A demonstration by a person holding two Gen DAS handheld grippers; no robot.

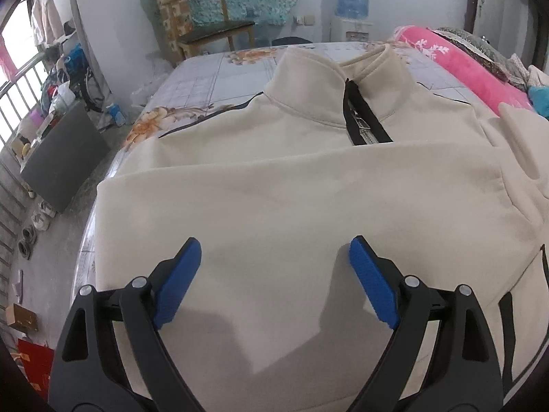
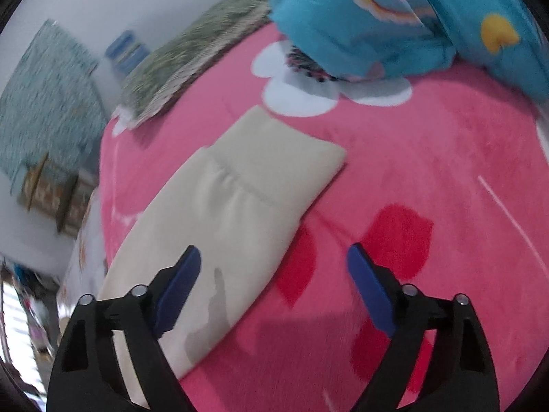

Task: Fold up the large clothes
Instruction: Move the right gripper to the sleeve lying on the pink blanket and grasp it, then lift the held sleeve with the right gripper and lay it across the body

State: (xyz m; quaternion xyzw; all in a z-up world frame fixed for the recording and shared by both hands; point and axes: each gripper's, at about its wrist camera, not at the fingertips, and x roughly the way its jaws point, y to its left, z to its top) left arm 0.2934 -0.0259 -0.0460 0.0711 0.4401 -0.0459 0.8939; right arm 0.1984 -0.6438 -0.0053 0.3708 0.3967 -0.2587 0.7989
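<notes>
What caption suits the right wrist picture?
Open hand-held gripper above a cream sleeve lying on a pink blanket.

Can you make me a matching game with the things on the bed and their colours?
Things:
1. sweater
2. zipper
3. blanket
4. pillow

Colours:
A. pink with white flowers
B. black
C. bright blue with a yellow patch
D. cream

Right pairs: 1-D, 2-B, 3-A, 4-C

The sweater lies flat on the bed with one sleeve stretched onto the blanket.
</notes>
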